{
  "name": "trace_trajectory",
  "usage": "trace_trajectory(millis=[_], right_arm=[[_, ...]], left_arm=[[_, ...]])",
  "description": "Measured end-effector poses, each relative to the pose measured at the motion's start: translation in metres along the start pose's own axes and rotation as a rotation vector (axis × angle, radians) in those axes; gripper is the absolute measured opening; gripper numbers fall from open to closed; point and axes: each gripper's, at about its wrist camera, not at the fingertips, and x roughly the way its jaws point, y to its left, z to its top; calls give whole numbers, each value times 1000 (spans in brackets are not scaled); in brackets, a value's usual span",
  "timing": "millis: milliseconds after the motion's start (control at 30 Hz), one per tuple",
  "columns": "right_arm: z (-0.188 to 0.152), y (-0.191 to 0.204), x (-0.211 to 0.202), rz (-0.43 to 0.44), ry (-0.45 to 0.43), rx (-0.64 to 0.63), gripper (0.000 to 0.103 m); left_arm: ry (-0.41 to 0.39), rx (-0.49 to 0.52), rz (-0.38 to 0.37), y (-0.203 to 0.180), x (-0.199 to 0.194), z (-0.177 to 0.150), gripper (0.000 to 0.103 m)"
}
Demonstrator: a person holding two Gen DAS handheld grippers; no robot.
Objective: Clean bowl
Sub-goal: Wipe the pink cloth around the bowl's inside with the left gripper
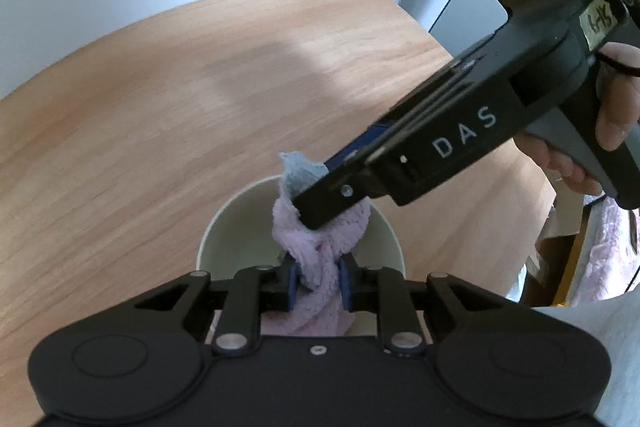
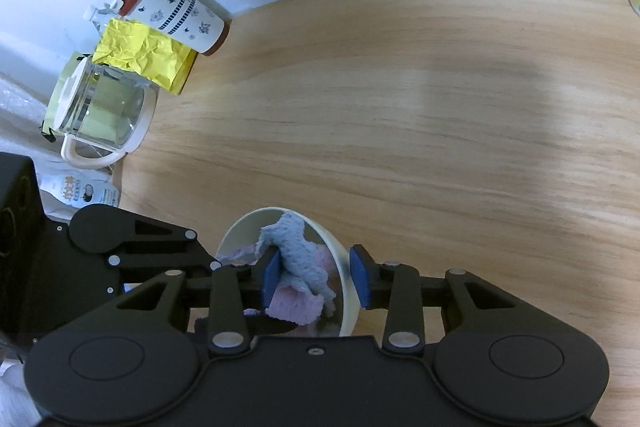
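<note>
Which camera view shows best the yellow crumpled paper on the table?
The right wrist view: the yellow crumpled paper lies at the table's far left, between the patterned cup and glass jug. The left wrist view shows none of it.

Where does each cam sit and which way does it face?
Left wrist: on the left gripper, looking down its fingers at the cream bowl and pink-and-blue cloth; the right gripper and its hand show.
Right wrist: on the right gripper, facing down over the wooden table; the left gripper shows at left.
Shared: bowl, cloth, table.
</note>
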Motion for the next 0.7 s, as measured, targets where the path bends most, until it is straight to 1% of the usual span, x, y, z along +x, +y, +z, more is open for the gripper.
trace_trajectory(millis=[33, 133, 200, 233, 267, 300, 333, 367, 433, 600, 700], right_arm=[[0, 0, 0, 1, 1, 1, 43], [-1, 1, 0, -1, 6, -7, 44], [-2, 5, -1, -2, 8, -35, 49], [-3, 7, -2, -1, 10, -50, 51], [-4, 9, -2, 0, 17, -71, 56], [-5, 11, -2, -1, 21, -80, 57], [-5, 13, -2, -3, 25, -89, 58], [-5, 13, -2, -8, 28, -93, 57], [-3, 12, -3, -10, 31, -84, 57], [-1, 9, -9, 15, 38, -74, 57], [2, 6, -28, 44, 18, -79, 57]], left_arm=[[-5, -3, 4, 0, 0, 0, 28], [-23, -2, 9, 0, -2, 3, 34], [-42, 10, 19, -1, -3, 4, 36], [-50, 18, 19, -2, -5, 5, 35], [-54, 30, 18, -3, -5, 5, 35], [-56, 39, 17, -4, -4, 5, 32], [-57, 45, 17, -5, -4, 5, 26], [-56, 47, 11, -5, -3, 5, 25], [-51, 47, 12, -5, -2, 4, 21], [-42, 46, 28, 1, -5, 0, 19], [-35, 38, 34, 3, -12, -3, 19]])
